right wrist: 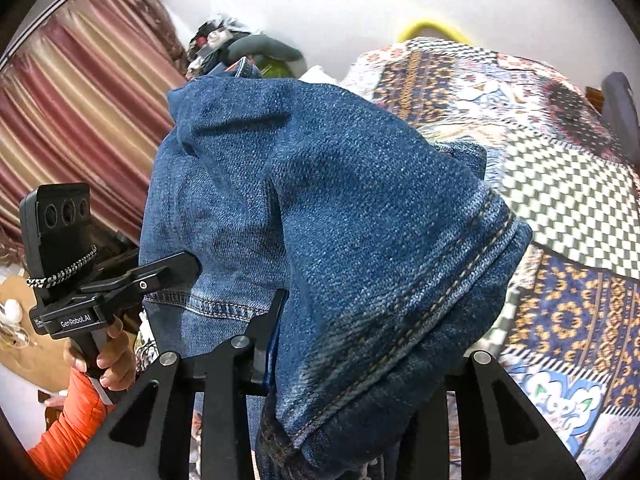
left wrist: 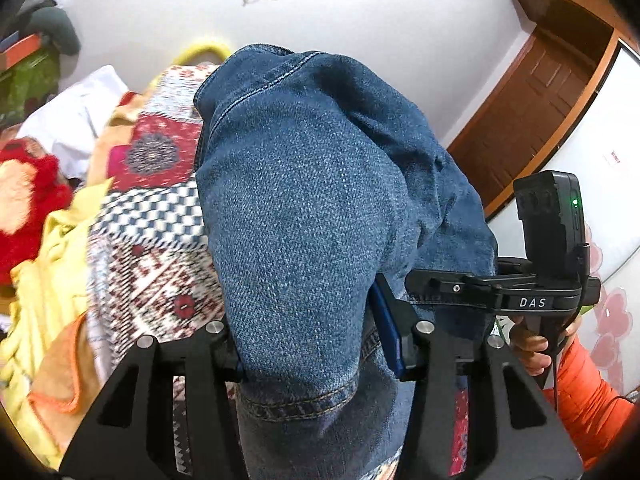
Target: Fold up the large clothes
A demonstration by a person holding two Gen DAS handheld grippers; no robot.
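Note:
A blue denim garment (left wrist: 304, 200) fills the middle of the left wrist view and bulges up between my left gripper's (left wrist: 320, 354) two fingers, which are shut on a thick fold of it. The same denim (right wrist: 340, 220) fills the right wrist view, with a stitched hem running across it. My right gripper (right wrist: 360, 360) is shut on a bunch of the denim; its right finger is hidden under the cloth. The garment is lifted above the patterned bedspread (right wrist: 560, 184). Each gripper shows in the other's view: the right one (left wrist: 448, 284) and the left one (right wrist: 176, 268).
The patchwork bedspread (left wrist: 160, 216) covers the bed below. Yellow, orange and red cloths (left wrist: 44, 240) lie piled at the left. A wooden door (left wrist: 532, 100) stands at the right. Striped curtains (right wrist: 80, 120) hang at the left, with clutter (right wrist: 224, 48) behind.

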